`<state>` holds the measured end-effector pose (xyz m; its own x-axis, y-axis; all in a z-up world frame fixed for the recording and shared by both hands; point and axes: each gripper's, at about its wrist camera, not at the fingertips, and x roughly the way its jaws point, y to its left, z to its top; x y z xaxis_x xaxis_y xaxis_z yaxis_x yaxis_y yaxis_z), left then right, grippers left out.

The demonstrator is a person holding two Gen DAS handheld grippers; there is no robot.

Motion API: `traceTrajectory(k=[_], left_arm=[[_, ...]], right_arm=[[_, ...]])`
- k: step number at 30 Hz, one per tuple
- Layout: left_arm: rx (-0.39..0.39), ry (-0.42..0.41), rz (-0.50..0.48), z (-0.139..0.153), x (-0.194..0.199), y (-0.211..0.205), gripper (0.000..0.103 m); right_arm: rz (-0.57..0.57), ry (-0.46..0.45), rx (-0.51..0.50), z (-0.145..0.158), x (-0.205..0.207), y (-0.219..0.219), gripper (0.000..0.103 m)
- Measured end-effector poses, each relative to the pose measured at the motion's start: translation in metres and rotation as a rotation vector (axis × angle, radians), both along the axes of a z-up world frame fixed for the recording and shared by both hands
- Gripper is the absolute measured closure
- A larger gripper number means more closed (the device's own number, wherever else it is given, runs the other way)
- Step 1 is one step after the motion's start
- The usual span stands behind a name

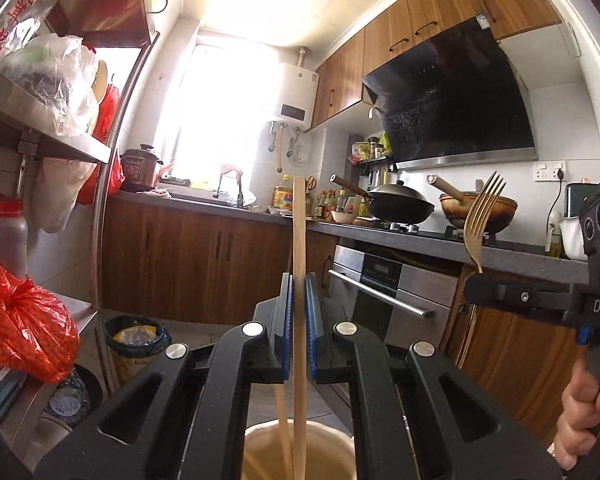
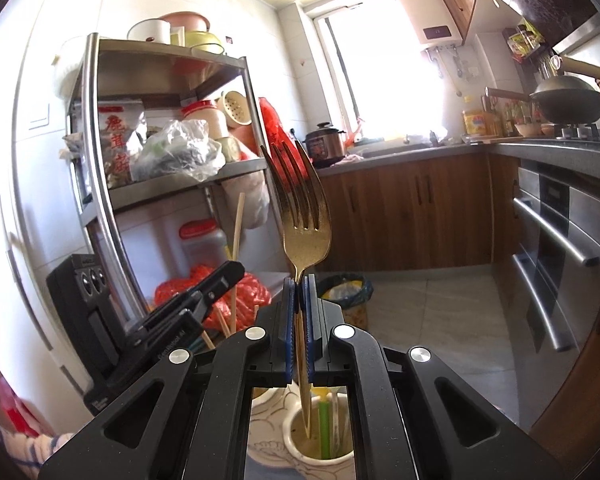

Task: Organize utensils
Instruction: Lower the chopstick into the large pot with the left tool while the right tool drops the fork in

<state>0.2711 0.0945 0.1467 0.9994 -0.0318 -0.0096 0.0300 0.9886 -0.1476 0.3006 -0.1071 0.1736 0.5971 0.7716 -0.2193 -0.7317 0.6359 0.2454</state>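
While we hold both tools upright over the holders, each one is clamped on a utensil. Closest to us, our left tool [image 1: 299,280] has its blue pads pressed narrow against a wooden chopstick [image 1: 299,248], which stands nearly vertical; its lower end dips into the beige cup [image 1: 332,434] right below, beside another chopstick [image 1: 283,420] already in there. Our right tool [image 2: 299,280] pinches the neck of a gold fork [image 2: 302,216], tines up, the thin handle running down into a white holder [image 2: 290,426] that also carries a green straw [image 2: 325,426]. From the left camera we see the right tool [image 1: 478,284] off to the side with the fork [image 1: 480,220] rising from it, and the hand [image 1: 584,412] gripping its handle. From the right camera the left tool [image 2: 236,270] shows low on the left with the chopstick [image 2: 237,232] sticking up.

Farther off stands a steel shelf rack [image 2: 104,184] loaded with bags. Beyond it the table [image 1: 440,246] runs along the wall, carrying a black wok [image 1: 398,202] on the stove.
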Motion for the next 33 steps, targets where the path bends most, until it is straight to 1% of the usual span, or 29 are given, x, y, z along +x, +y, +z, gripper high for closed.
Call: traceTrajectory(k=[6, 10, 15, 17, 20, 25, 30, 33], left_arm=[[0.012, 0.009, 0.041, -0.015, -0.007, -0.002, 0.097], [0.037, 0.027, 0.066, -0.026, -0.013, -0.008, 0.097], [0.059, 0.065, 0.087, -0.034, -0.017, -0.013, 0.097], [0.06, 0.089, 0.081, -0.036, -0.016, -0.014, 0.097], [0.072, 0.099, 0.079, -0.037, -0.016, -0.017, 0.097], [0.07, 0.101, 0.075, -0.036, -0.018, -0.015, 0.097], [0.074, 0.086, 0.071, -0.032, -0.024, -0.014, 0.097], [0.082, 0.086, 0.063, -0.03, -0.027, -0.015, 0.095]], right_arm=[[-0.013, 0.004, -0.073, -0.01, 0.0, 0.009, 0.097], [-0.013, 0.022, -0.12, -0.021, 0.001, 0.014, 0.097], [0.0, 0.06, -0.162, -0.036, 0.008, 0.023, 0.097], [0.005, 0.072, -0.174, -0.042, 0.011, 0.026, 0.097], [0.013, 0.091, -0.178, -0.048, 0.015, 0.03, 0.097], [0.021, 0.122, -0.18, -0.058, 0.025, 0.036, 0.097], [0.031, 0.163, -0.151, -0.068, 0.035, 0.039, 0.097], [0.029, 0.174, -0.15, -0.071, 0.037, 0.04, 0.097]])
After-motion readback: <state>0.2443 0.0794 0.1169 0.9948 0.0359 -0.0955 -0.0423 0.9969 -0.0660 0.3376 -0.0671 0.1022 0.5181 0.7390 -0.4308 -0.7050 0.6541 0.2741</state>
